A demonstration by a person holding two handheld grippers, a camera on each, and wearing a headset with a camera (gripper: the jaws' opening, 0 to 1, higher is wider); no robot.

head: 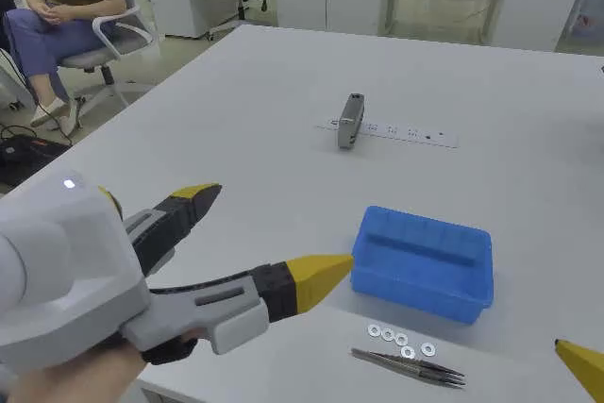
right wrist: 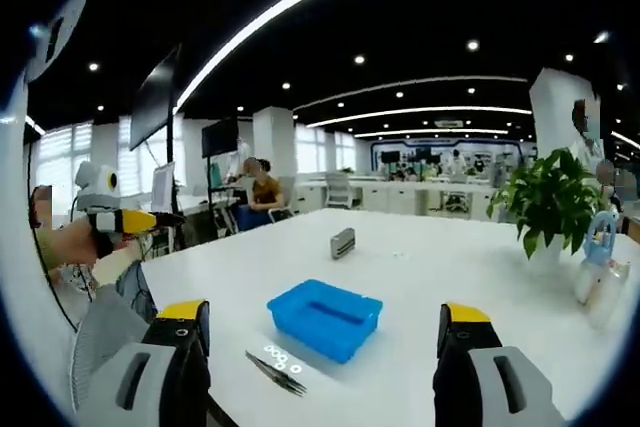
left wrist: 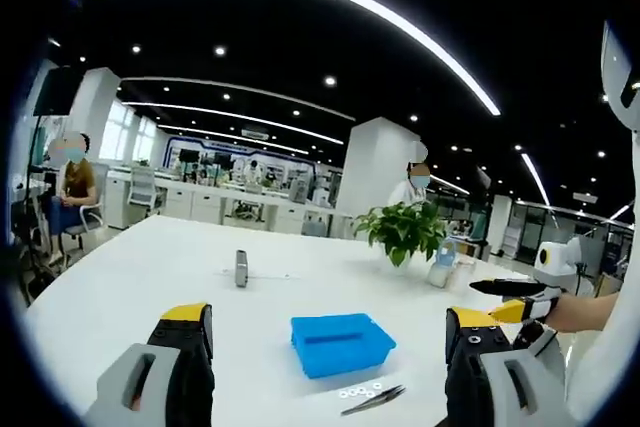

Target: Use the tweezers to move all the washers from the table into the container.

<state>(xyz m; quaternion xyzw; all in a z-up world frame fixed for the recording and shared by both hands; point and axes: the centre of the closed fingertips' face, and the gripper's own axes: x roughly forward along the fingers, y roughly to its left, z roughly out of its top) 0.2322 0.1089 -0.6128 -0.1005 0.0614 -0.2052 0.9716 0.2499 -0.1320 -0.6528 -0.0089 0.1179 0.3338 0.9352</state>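
The task stands at its opening step; the tweezers point(head: 409, 366) lie untouched by the near edge of the tabletop point(head: 236, 110), with five washers point(head: 400, 338) in a loose row just behind them and the blue container point(head: 425, 263) just beyond those; no washer shows inside it.

The left gripper point(head: 262, 233) hovers above the tabletop with its jaws spread and empty; the right gripper point(right wrist: 323, 314) likewise has its jaws wide apart, holding nothing.

The next move likely calls for one gripper to come down and pinch the tweezers across both arms.

Their long axis runs roughly along the near edge; the arms seem to part toward the right edge, so the tips probably point that way.
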